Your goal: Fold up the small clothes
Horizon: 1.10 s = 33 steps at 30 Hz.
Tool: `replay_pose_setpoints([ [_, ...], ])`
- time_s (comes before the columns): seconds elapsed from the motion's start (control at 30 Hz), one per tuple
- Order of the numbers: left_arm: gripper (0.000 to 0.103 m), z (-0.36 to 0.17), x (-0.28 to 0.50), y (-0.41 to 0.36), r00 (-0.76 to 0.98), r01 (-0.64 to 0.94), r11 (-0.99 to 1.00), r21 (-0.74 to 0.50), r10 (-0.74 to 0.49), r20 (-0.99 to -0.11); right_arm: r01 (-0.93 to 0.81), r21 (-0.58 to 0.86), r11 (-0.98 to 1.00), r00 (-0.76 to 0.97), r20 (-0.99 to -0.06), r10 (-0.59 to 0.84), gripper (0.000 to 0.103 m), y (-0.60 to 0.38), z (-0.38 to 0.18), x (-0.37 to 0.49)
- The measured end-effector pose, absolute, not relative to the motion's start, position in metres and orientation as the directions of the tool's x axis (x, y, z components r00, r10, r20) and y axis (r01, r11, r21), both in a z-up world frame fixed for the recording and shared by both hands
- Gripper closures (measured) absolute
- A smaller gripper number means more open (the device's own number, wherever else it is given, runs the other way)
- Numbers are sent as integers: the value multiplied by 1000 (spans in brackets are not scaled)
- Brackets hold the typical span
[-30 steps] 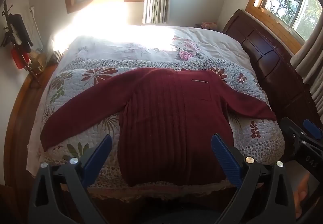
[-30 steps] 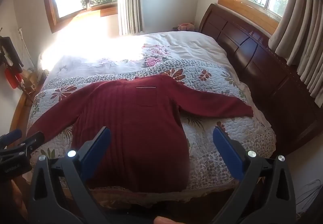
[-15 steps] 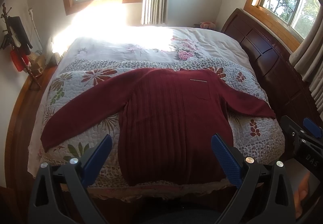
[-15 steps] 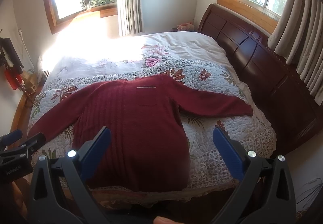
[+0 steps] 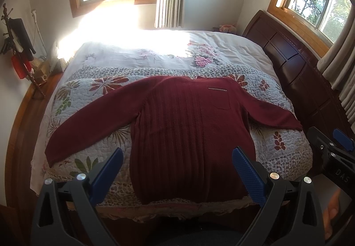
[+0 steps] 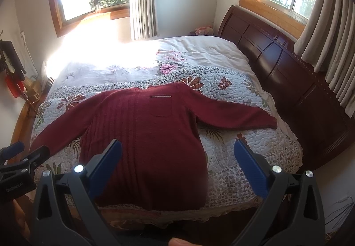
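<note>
I have the sweater laid flat and face up on the quilt at the foot end of the bed, hem toward me at 6 o'clock, collar at 12. Both sleeves are spread out, 1 reaching toward 8 o'clock and the other toward 3 o'clock in the left wrist view, which I take to be the starting layout for a fold: nothing is doubled over yet.

My left gripper hangs above the hem with its 2 blue fingers wide apart and nothing between them. My right gripper is the same, spread wide and empty, held a little further toward the right side of the body. Neither touches the cloth. I judge they are held back and high so I can see the whole garment before choosing grab points.

The knit looks thick and soft, so I expect it to sag when lifted. A sleeve cuff seems the sensible 1st grab.
</note>
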<state>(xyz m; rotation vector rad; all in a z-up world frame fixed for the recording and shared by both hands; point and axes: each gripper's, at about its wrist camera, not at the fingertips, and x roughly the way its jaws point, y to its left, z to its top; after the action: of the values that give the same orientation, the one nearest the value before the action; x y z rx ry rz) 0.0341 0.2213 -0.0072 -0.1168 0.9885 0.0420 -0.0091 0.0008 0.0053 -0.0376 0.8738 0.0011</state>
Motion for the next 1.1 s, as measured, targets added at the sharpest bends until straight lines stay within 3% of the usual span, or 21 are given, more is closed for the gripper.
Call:
replay_pose_setpoints([
  [1.1, 4, -5, 41, 225, 556, -88, 993, -81, -19, -831, -6, -40, 999, 647, -762, -27, 3, 3, 6, -3],
])
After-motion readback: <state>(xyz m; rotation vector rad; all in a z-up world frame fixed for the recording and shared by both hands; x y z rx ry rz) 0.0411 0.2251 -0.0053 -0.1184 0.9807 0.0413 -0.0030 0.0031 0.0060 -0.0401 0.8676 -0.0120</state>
